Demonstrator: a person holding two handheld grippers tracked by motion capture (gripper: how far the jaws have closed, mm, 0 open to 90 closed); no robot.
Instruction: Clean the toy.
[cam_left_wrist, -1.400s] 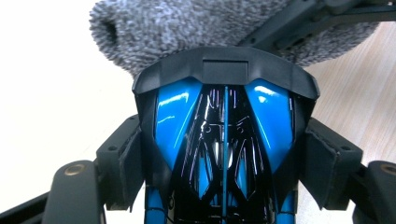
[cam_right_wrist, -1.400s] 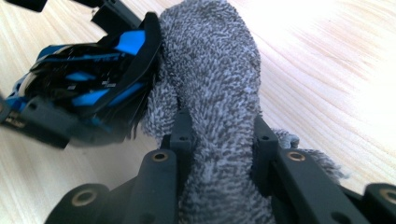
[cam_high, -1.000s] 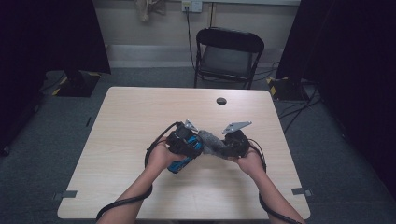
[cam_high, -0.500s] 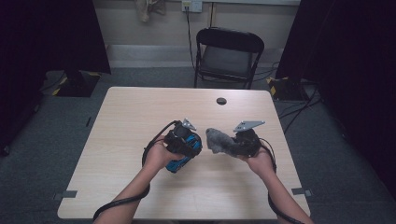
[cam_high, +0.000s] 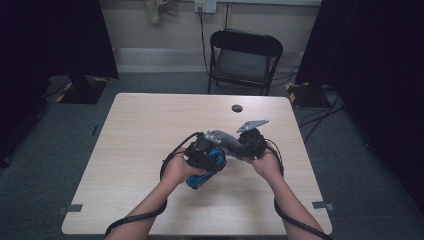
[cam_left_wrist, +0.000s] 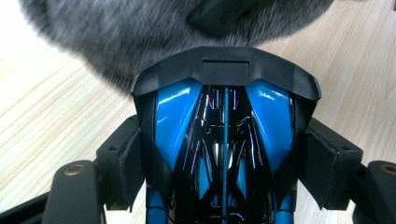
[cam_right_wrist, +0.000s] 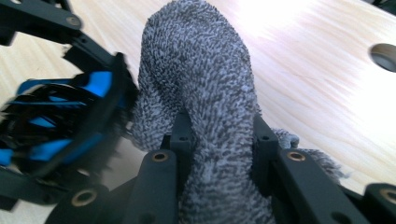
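Grey cloth (cam_high: 223, 141), blue-black object (cam_high: 206, 165), wooden table (cam_high: 140, 150), folding chair (cam_high: 244, 60)

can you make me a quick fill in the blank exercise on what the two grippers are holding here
1. The left gripper is shut on a black and ____ shoe.
2. The right gripper is shut on a grey ____.
3. The cloth is pressed against the ____ of the shoe.
4. Beyond the wooden table stands a black folding ____.

Missing words: blue; cloth; toe; chair
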